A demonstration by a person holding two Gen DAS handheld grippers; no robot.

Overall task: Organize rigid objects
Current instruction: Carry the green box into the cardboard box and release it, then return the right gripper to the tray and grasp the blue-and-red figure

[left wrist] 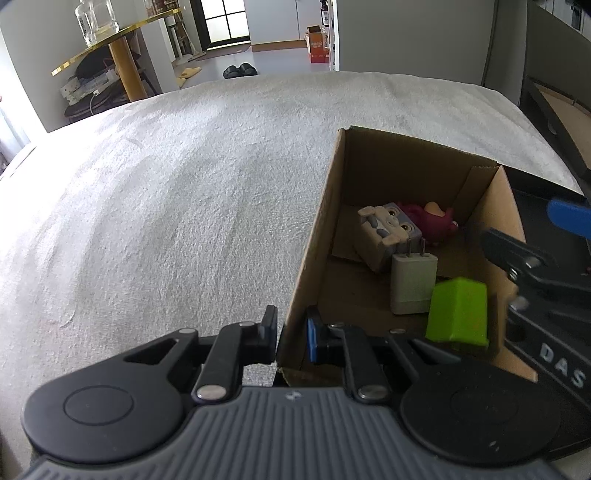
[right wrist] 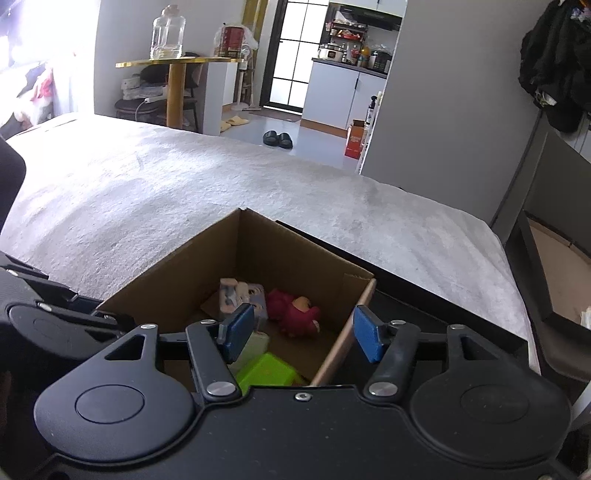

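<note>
An open cardboard box (left wrist: 317,229) stands on a white textured cover. Inside lie a grey cube toy with a cartoon face (left wrist: 388,229), a magenta figure (left wrist: 432,221), a white plug charger (left wrist: 412,284) and a lime-green block (left wrist: 458,314). My left gripper (left wrist: 291,334) is shut on the box's near-left wall, one finger outside and the blue pad inside. My right gripper (right wrist: 303,336) stands open over the box's right side, nothing pressed between its blue pads (right wrist: 238,328). The box's right wall (right wrist: 343,339) runs between its fingers, and the green block (right wrist: 266,369) lies just below its left finger.
The white cover (left wrist: 166,203) spreads wide to the left of and beyond the box. A dark flat surface (right wrist: 424,295) lies under and right of the box. Past the far edge are a gold round table with a glass jar (right wrist: 168,33), black slippers (right wrist: 277,138) and an orange carton (right wrist: 354,142).
</note>
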